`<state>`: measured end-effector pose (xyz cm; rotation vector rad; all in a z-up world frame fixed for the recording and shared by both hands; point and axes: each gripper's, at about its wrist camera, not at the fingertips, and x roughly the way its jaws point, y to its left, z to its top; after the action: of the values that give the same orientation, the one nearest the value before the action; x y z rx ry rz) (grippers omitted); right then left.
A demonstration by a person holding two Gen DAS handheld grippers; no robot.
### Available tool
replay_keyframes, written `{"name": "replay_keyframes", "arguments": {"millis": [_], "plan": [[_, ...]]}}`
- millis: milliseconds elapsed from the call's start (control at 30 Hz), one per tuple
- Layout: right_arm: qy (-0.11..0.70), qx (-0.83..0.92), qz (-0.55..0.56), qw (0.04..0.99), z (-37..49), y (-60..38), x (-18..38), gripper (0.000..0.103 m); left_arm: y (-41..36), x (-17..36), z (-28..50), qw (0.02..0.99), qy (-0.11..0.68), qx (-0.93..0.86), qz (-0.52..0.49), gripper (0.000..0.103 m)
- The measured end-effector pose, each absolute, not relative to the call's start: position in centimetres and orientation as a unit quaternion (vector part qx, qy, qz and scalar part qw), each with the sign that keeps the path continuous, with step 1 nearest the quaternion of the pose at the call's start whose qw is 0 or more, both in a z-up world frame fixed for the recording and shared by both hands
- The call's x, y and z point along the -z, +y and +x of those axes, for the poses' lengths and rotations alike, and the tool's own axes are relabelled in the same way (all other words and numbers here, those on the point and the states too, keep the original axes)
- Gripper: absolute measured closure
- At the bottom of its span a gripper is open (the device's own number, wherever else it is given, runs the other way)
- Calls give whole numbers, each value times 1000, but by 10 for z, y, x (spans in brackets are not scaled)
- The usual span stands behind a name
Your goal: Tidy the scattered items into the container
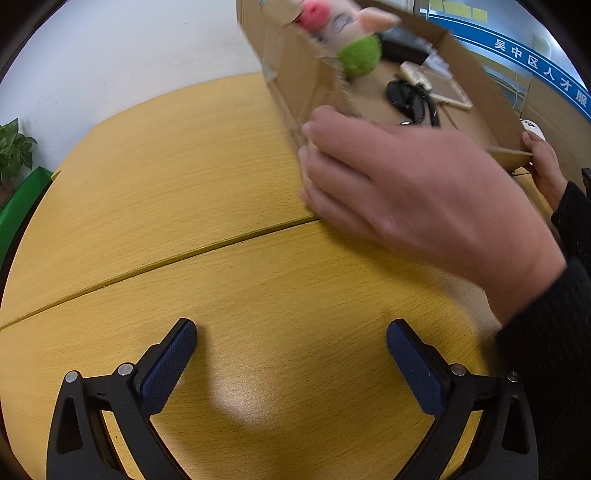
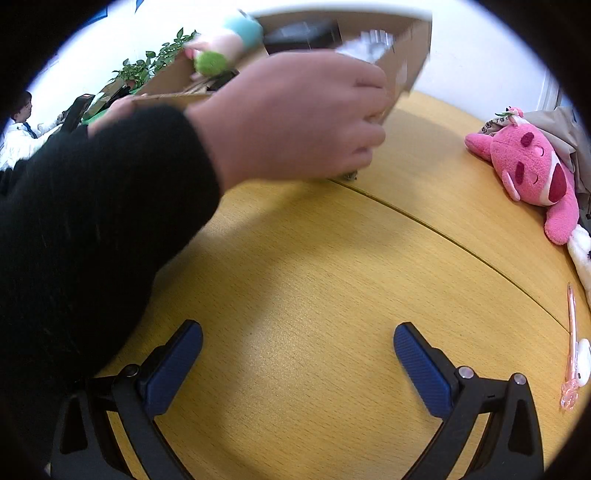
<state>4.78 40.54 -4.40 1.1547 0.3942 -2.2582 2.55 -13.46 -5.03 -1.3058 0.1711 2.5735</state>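
Both grippers rest low over a yellow wood-grain worktop [image 1: 192, 229], neither holding anything: the left gripper [image 1: 291, 363] has its jaws spread wide, blue textured pads facing each other, and the right gripper [image 2: 298, 363] stands the same way. Beyond them a person's bare hands grip a corrugated cardboard box [image 1: 295, 81], tilted with one end raised off the worktop; one hand [image 1: 410, 192], in a black knit sleeve, clasps the near corner, and the other hand [image 1: 543, 166] holds the far right corner. Inside the box lie a plush toy [image 1: 343, 26] with a pink nose and a fuzzy green ball, a black cable [image 1: 410, 99], a dark flat block and a pale small item, all blurred. In the right wrist view a pink plush toy [image 2: 532, 170] lies on the far right of the worktop, outside the box, and a clear pink pen [image 2: 571, 343] lies nearer along the right edge. A curved seam crosses the worktop.
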Motion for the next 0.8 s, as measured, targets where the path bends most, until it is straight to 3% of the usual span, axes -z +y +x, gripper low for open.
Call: {"name": "replay_keyframes", "arguments": {"millis": [800], "plan": [[148, 844, 430, 283, 48, 401, 47, 0, -136, 51, 26, 125, 59, -883, -448, 0]]}}
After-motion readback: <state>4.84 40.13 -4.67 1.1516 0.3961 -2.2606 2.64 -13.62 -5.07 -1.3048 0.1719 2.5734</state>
